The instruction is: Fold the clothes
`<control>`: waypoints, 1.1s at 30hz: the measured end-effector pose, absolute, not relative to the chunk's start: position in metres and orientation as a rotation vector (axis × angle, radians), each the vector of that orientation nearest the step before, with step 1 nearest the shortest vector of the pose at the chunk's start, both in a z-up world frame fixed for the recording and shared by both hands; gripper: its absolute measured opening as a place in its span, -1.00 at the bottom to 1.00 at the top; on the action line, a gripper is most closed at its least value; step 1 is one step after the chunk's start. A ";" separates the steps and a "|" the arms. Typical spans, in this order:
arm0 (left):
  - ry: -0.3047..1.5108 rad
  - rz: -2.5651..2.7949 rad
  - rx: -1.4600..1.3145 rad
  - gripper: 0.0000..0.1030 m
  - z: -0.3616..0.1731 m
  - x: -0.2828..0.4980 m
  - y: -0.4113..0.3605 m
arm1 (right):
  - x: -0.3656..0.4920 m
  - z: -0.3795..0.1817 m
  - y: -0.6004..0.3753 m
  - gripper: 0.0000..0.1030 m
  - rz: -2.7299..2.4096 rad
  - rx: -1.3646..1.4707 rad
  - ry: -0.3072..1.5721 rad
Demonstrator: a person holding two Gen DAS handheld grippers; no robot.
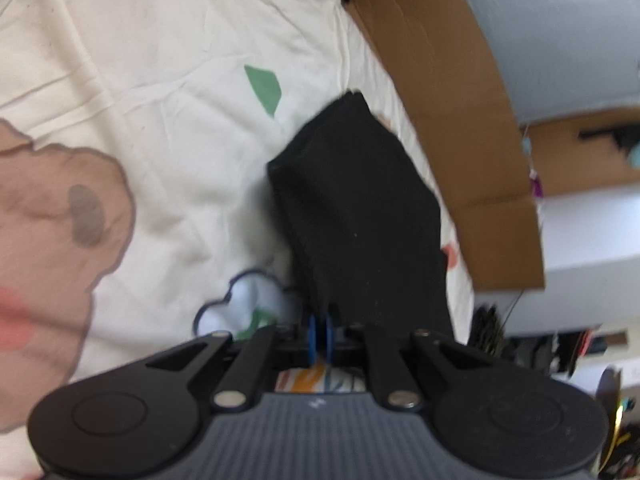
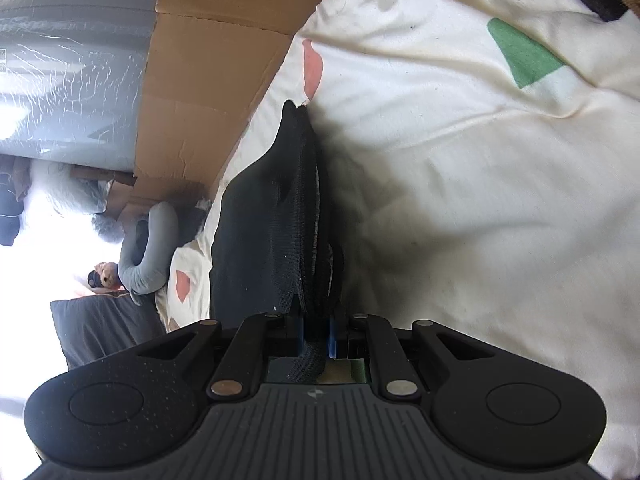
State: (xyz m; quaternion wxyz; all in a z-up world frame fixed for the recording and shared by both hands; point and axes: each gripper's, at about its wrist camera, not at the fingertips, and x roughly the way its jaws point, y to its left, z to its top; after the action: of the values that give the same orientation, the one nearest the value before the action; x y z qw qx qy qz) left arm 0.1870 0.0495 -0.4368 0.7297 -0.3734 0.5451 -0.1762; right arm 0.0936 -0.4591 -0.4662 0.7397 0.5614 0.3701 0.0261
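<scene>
Left gripper (image 1: 320,334), at bottom centre of its wrist view: blue-padded jaws drawn nearly together, pinching an edge of the black garment (image 1: 360,208). Right gripper (image 2: 316,334), at bottom centre of its own view: jaws likewise closed on several layers of the garment (image 2: 280,220), linkage arms folded inward.

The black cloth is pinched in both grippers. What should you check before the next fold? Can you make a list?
1. Left gripper shut on the black cloth: ok.
2. Right gripper shut on the cloth: ok.
3. Cloth layers stacked evenly: cannot tell, edges blurred.
4. Bare bedsheet beside the cloth to lay it down: ok.
5. Cardboard box not touching the cloth: cannot tell.
</scene>
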 end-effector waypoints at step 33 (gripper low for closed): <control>1.634 -0.560 -0.630 -0.90 -0.450 0.146 -0.037 | 0.109 -0.415 -0.510 -0.81 0.056 1.039 0.800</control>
State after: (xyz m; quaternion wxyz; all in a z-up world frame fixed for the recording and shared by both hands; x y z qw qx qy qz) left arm 0.1462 -0.0369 -0.4504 0.6065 -0.2724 0.7067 -0.2421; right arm 0.1092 -0.5099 -0.4153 0.7922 0.4830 0.3720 0.0259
